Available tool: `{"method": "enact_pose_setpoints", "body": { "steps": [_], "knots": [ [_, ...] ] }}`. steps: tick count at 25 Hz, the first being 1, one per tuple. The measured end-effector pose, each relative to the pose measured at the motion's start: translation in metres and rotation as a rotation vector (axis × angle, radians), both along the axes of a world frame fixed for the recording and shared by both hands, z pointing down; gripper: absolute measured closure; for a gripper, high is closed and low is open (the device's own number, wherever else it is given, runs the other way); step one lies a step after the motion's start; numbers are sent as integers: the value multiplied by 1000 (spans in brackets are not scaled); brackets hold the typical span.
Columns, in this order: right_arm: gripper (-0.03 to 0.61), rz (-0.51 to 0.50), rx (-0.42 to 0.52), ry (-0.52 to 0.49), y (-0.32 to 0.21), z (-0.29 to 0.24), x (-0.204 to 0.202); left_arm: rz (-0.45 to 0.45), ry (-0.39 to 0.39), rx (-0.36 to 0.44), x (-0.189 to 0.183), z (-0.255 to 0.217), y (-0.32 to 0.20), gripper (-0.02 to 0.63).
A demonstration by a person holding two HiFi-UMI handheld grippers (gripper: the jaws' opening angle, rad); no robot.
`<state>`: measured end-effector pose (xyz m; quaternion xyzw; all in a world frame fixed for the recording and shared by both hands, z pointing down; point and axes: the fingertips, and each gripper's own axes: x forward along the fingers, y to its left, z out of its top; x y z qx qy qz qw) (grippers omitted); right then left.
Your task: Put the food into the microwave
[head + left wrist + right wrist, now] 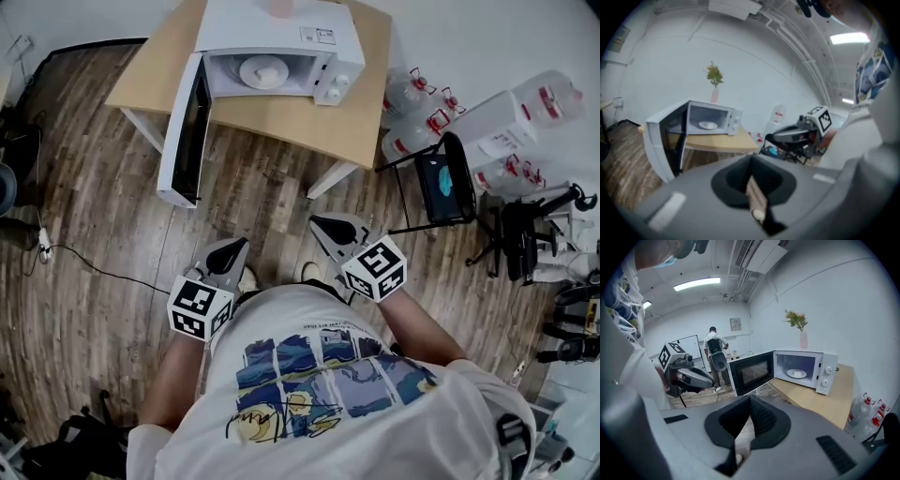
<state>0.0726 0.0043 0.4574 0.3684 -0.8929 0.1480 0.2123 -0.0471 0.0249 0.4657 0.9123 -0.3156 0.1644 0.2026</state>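
My left tongs (232, 247) and right tongs (324, 225) are each pressed together, pinching nothing, side by side above the wood floor (103, 216). The food (265, 67) lies well apart from them, on a plate (249, 79) inside the microwave (323, 37) on the table (281, 114) ahead. Its door (184, 131) hangs open toward my left. A black chair (444, 180) and water jugs (511, 117) stand to my right.

Nothing legible anywhere. Sticker (323, 36) on top of the microwave (281, 47) — print too small to read. Thin line of lettering across the shirt (281, 314) — blurred. Red labels on the water bottles (553, 94), wall plaque (735, 324): illegible.
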Motion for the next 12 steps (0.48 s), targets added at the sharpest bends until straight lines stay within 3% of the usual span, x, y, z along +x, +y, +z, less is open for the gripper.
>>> {"method": "enact_pose_setpoints", "body": {
  "steps": [12],
  "knots": [
    [574,28,10,-9,12,-6,150,84,24,24,175,-20,-3,607]
  ]
}}
